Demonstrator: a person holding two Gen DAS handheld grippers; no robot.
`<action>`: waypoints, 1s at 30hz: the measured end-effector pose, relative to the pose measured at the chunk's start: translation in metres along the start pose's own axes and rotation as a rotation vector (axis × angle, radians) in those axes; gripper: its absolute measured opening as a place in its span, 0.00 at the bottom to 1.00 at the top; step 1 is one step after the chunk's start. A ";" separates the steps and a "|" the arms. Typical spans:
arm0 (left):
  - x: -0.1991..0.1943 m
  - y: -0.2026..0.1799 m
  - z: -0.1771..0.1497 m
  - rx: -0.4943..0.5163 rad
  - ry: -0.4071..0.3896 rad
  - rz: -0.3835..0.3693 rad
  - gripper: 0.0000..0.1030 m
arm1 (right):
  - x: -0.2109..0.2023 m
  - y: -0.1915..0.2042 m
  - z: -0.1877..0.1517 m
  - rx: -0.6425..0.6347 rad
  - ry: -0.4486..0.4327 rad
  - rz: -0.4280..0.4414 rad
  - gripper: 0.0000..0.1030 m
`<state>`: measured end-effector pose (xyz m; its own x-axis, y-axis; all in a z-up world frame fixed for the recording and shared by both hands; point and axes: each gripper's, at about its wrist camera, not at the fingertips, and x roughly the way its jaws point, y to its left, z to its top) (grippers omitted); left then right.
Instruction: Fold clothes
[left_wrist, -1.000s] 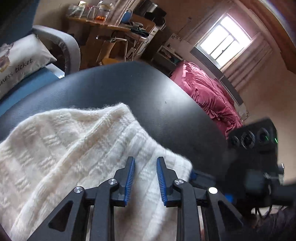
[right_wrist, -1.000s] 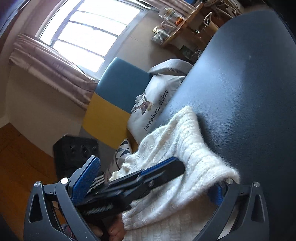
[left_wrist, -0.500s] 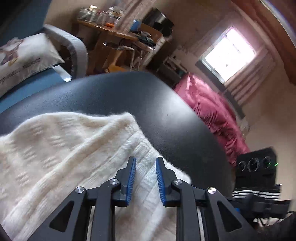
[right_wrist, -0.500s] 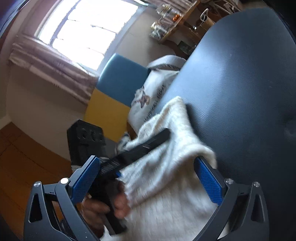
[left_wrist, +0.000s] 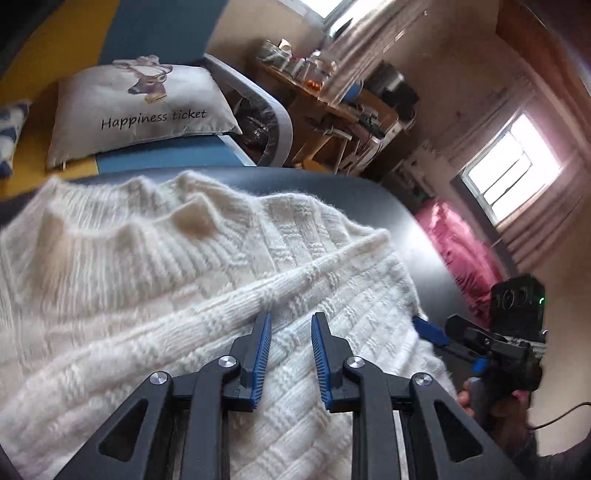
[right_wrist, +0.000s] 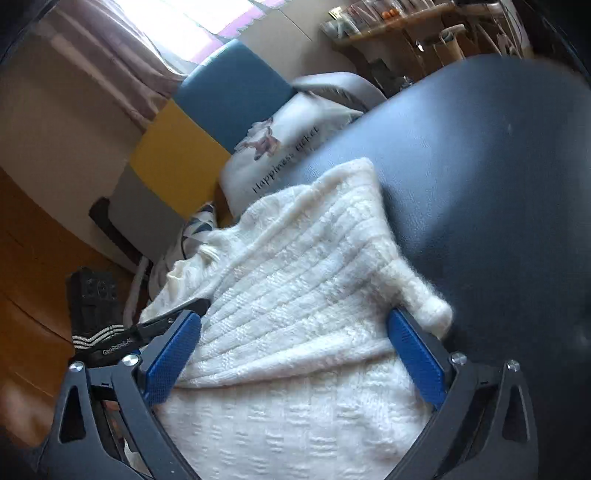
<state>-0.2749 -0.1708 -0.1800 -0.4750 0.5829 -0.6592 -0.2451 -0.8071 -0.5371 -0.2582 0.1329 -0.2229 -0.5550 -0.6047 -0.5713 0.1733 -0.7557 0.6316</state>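
Folding is mid-stride on the white knit sweater (left_wrist: 192, 295), which lies spread over the dark desk (right_wrist: 498, 166) with one layer doubled across its body, ribbed collar toward the cushion (left_wrist: 140, 107) on the chair behind. Left tongs (left_wrist: 290, 354) hover above the knit with a narrow gap between the blue pads, nothing pinched that I can see. Right tongs (right_wrist: 295, 354) stand wide open, straddling the folded section, one pad tucked under the fuzzy corner near the desk edge, not clamped on it. By my read the sides are being gathered; next up, each set of tongs needs a firm pinch on an edge, then a level carry across to square the fold
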 end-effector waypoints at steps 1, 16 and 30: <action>-0.001 -0.002 -0.001 0.007 -0.003 0.002 0.21 | -0.002 0.002 -0.002 -0.017 -0.014 0.001 0.99; -0.011 0.008 0.006 0.009 -0.023 0.112 0.22 | 0.038 0.029 0.056 -0.474 0.278 0.003 0.99; -0.031 0.023 0.000 -0.014 -0.048 0.178 0.21 | 0.091 0.057 0.065 -0.639 0.393 -0.177 0.99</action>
<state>-0.2661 -0.2074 -0.1723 -0.5495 0.4257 -0.7189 -0.1420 -0.8955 -0.4217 -0.3517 0.0508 -0.2046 -0.3090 -0.4155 -0.8555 0.6111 -0.7760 0.1562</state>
